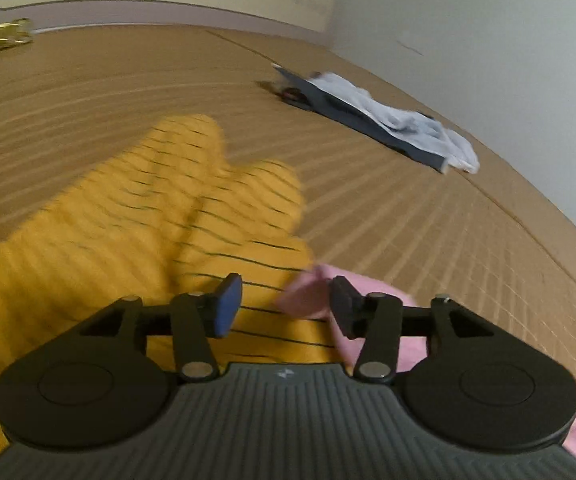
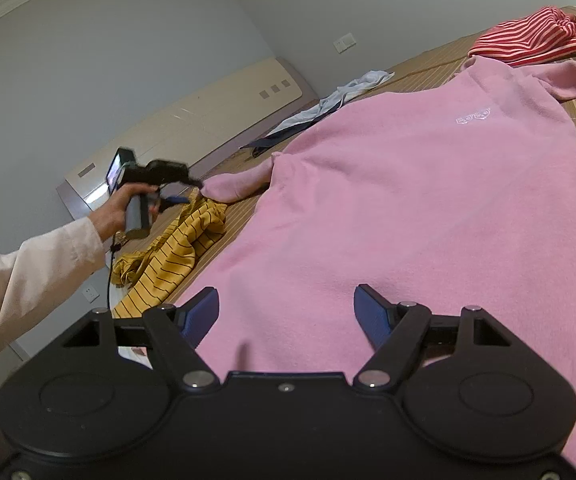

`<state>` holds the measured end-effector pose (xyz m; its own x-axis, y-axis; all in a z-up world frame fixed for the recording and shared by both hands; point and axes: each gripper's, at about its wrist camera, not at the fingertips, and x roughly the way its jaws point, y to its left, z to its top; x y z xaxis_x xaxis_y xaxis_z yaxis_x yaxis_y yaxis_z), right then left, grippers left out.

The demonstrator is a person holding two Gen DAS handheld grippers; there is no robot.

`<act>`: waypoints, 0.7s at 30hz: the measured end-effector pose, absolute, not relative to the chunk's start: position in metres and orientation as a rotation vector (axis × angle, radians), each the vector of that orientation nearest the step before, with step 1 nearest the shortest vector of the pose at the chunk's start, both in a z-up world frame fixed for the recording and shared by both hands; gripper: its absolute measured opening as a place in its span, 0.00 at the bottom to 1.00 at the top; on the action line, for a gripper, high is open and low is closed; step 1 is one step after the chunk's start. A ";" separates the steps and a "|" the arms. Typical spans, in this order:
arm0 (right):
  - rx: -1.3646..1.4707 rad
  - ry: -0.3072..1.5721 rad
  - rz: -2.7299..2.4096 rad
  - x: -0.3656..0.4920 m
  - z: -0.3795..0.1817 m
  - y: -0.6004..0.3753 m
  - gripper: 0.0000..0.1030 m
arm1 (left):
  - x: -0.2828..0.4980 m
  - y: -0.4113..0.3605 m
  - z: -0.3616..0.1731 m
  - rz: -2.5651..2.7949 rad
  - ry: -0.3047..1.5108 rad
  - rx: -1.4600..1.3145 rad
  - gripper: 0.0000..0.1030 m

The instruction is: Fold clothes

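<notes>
The pink sweater (image 2: 408, 208) is spread flat across the bed (image 1: 368, 208). Its sleeve tip (image 2: 227, 188) is met by the left gripper (image 1: 285, 306), tongs apart; the right gripper (image 2: 285, 316) is held wide open over the hem.

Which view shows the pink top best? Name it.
The right wrist view: the pink top lies spread on the mat, body, sleeve and chest logo visible. The left wrist view shows only a blurred sleeve end by the left gripper.

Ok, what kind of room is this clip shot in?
Most likely a bedroom. Clothes, including a pink sweater and a yellow striped top, lie spread on a bed covered by a woven bamboo mat, with a cream headboard against the plain wall.
</notes>
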<state>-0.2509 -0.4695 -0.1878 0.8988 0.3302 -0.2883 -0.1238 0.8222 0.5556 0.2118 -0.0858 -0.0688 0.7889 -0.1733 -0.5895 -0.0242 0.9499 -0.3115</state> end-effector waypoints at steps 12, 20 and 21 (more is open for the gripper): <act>0.372 0.398 0.098 -0.185 -0.116 -0.502 0.74 | 0.119 -0.233 -0.003 -0.650 0.521 -0.126 0.71; 0.190 0.559 -0.085 -0.090 -0.133 -0.530 0.64 | 0.082 -0.361 -0.067 -0.726 0.637 0.143 0.71; 0.166 0.575 -0.089 -0.088 -0.140 -0.531 0.63 | 0.078 -0.367 -0.077 -0.712 0.641 0.198 0.71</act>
<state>-0.0876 -0.5311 -0.1399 0.8356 -0.0379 -0.5481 0.1303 0.9828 0.1307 0.0776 -0.3668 -0.0767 0.5762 -0.5450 -0.6090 0.6625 0.7479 -0.0425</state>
